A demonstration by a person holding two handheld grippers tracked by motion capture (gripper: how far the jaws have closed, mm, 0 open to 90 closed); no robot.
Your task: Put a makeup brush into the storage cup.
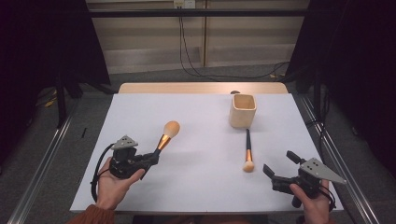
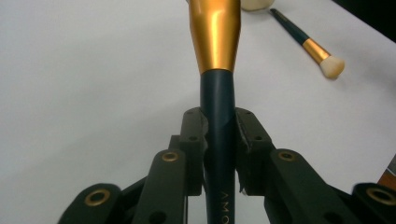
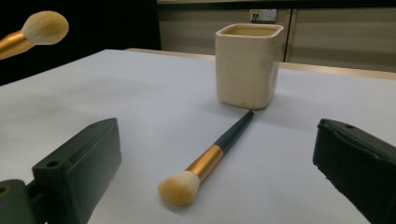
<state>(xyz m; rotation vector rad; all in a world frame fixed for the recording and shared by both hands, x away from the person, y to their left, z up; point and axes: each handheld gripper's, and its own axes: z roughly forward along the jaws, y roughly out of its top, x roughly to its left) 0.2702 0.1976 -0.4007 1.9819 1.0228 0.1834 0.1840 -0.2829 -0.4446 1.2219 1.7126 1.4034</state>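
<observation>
My left gripper [image 1: 150, 161] [image 2: 219, 135] is shut on the dark handle of a large makeup brush [image 1: 166, 136] [image 2: 218, 70], held above the white table with its gold ferrule and round tan head pointing up and away; the head [image 3: 44, 27] also shows far left in the right gripper view. A second, smaller brush [image 1: 247, 151] [image 3: 210, 158] [image 2: 308, 44] lies flat on the table, bristles toward me, handle tip near a cream square cup [image 1: 243, 110] [image 3: 248, 65]. At the near right my right gripper [image 1: 280, 164] [image 3: 215, 172] stands open, the lying brush ahead between its jaws, untouched.
The white table top [image 1: 201, 121] has a wooden strip along its far edge. Metal rails run along both sides of the table, and cables lie on the floor behind it. The cream cup stands upright at the back right.
</observation>
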